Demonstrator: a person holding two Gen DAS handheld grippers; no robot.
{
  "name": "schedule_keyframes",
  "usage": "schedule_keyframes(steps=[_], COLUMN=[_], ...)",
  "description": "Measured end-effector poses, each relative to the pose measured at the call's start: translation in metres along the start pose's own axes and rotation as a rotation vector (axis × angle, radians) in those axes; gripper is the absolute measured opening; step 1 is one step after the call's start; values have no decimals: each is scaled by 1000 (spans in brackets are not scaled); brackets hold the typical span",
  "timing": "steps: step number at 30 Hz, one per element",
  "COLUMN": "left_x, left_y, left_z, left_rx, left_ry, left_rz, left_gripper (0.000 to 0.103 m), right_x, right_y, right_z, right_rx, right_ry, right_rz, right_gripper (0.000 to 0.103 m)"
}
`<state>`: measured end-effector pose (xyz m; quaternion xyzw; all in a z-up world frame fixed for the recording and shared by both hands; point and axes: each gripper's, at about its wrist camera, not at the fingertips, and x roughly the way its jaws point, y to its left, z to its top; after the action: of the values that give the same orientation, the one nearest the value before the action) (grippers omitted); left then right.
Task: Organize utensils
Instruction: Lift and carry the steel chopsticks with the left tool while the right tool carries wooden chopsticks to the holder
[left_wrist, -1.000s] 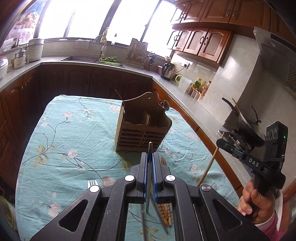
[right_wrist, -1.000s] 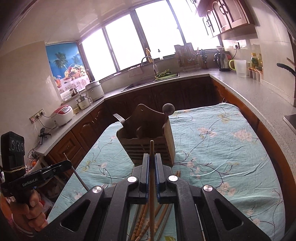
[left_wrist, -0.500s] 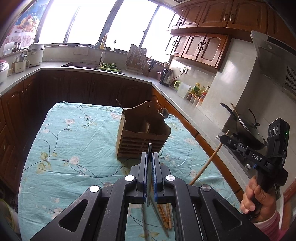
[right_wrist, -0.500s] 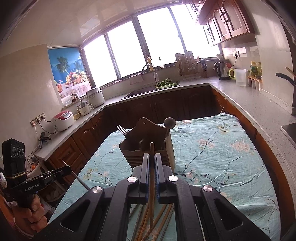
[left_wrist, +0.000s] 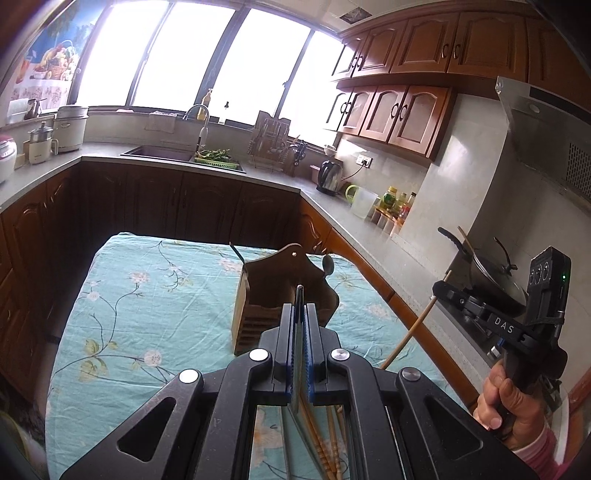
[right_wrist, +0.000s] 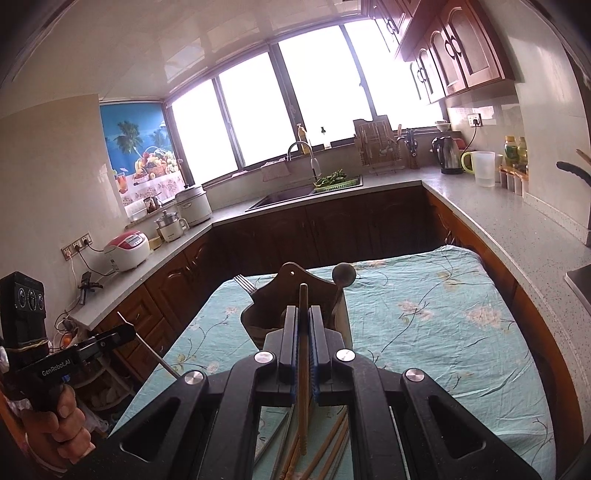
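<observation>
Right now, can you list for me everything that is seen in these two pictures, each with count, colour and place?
Utensil holder: one, brown wood, on the table, ahead of both grippers.
Fork: one, metal, standing in the holder's left side.
Spoon: one, dark metal, standing in the holder's right side.
Loose chopsticks: several, light wood, lying on the table under the grippers.
Tablecloth: one, teal with flowers, covering the table.
Kettle: one, steel, on the far counter.
Rice cooker: one, white and red, left counter.
Left gripper: black, shut on a thin metal utensil.
Right gripper: black, shut on a wooden chopstick.
</observation>
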<state>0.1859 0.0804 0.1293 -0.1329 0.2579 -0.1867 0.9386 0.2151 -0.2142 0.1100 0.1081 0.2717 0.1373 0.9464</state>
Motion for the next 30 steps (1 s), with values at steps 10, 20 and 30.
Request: schedule_keyframes(steps=[10, 20, 30], left_x=[13, 67, 151], left_y=[9, 27, 46], left_z=[43, 70, 48], left_rx=[19, 0, -81], left_ry=[-123, -192, -138], left_rz=[8, 36, 93], left_gripper=[2, 2, 2], right_x=[18, 56, 110], right_y=[-6, -19, -34], right_z=[48, 92, 61], right_rx=[23, 67, 73], right_ry=[-113, -213, -177], right_rz=[1, -28, -53], right_gripper=[5, 5, 5])
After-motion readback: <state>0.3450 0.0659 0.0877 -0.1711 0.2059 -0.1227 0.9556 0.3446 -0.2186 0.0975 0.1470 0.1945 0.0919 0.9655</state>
